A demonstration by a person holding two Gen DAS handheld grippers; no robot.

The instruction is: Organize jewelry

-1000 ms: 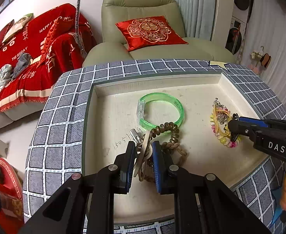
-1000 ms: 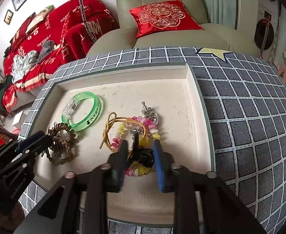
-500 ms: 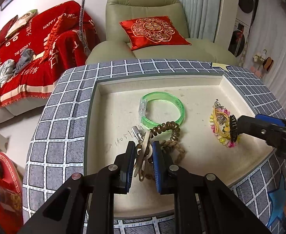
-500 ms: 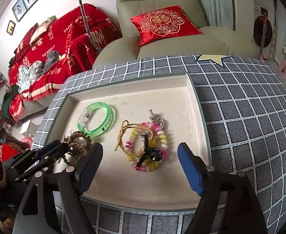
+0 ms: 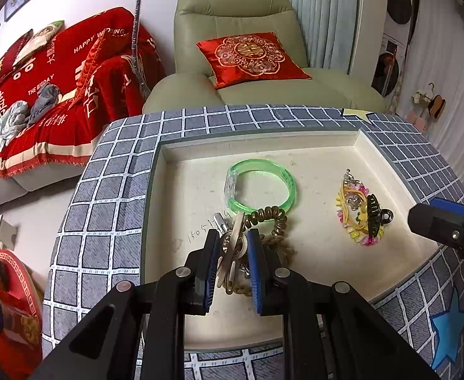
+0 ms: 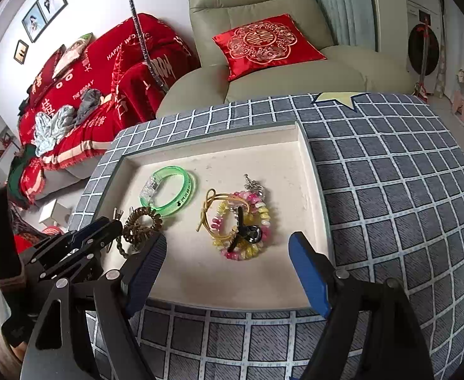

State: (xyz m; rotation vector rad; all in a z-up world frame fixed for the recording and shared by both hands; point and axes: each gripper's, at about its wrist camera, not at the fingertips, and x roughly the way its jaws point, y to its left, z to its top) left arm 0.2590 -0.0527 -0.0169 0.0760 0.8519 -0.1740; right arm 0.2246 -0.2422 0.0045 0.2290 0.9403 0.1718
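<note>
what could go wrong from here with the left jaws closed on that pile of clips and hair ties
1. The left gripper is shut on a hair clip lying tangled with the brown coil hair tie and braided cord; lifting may drag those along.
2. The coil touches the green bangle, so a pull could shift it across the tray.
3. The right gripper is open and hangs near the beaded bracelet pile; a careless dip could scatter it.
</note>
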